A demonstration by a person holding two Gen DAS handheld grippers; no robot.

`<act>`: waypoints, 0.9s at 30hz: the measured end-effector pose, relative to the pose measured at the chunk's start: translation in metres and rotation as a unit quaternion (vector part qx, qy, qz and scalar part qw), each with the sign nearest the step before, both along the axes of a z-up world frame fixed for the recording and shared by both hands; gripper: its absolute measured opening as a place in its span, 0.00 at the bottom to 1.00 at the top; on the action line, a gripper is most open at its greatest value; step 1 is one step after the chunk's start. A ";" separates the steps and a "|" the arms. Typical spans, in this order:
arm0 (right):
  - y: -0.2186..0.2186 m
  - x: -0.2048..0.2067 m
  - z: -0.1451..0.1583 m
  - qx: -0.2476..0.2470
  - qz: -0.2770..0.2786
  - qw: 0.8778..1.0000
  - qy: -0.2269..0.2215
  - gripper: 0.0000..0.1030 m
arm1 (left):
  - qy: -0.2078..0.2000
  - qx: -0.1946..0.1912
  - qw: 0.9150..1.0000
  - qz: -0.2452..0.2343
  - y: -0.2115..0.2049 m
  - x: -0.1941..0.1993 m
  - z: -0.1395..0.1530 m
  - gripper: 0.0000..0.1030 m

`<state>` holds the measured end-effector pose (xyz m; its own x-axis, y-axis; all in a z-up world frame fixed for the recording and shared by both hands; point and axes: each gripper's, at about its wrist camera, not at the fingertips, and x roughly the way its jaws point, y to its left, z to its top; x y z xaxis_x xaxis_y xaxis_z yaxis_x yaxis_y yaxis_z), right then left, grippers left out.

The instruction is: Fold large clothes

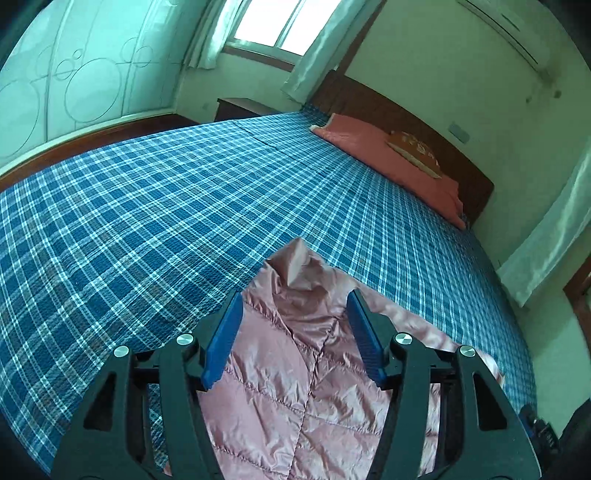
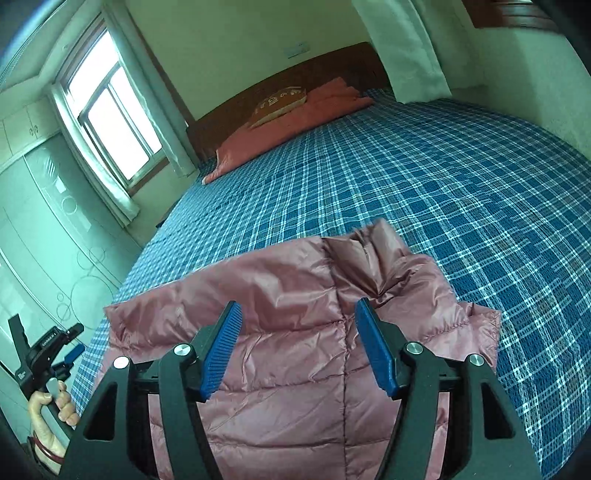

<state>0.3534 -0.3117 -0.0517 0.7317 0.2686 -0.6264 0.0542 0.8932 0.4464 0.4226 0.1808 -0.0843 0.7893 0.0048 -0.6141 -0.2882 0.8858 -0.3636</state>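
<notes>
A pink quilted puffer jacket (image 1: 295, 369) lies on the blue plaid bed (image 1: 166, 221), its collar pointing up the bed. My left gripper (image 1: 294, 302) is open above the jacket, blue pads on either side, holding nothing. In the right wrist view the jacket (image 2: 295, 295) lies folded, with its collar (image 2: 373, 243) at the far edge. My right gripper (image 2: 298, 312) is open above it and empty. The left gripper (image 2: 70, 350), held in a hand, shows at the lower left beside the bed.
A folded red blanket (image 1: 388, 155) with a patterned cushion (image 1: 415, 147) lies by the wooden headboard (image 1: 406, 114). A wardrobe (image 1: 74, 74), a window with curtains (image 1: 273, 26) and a nightstand (image 1: 236, 109) stand beyond the bed. Plaid sheet (image 2: 443, 166) stretches around the jacket.
</notes>
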 end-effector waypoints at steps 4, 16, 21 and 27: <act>0.029 0.022 0.002 -0.048 0.025 0.999 0.004 0.62 | 0.034 0.033 0.998 -0.041 -0.017 0.022 -0.019 0.56; 0.070 0.108 -0.051 -0.151 0.050 0.983 0.093 0.62 | 0.103 0.095 0.988 -0.058 -0.048 0.104 -0.075 0.56; 0.058 0.122 -0.078 -0.149 0.034 0.980 0.123 0.71 | 0.122 0.099 0.985 -0.063 -0.054 0.126 -0.094 0.58; 0.061 0.120 -0.080 -0.158 0.024 0.980 0.117 0.72 | 0.138 0.123 0.981 -0.060 -0.059 0.131 -0.091 0.58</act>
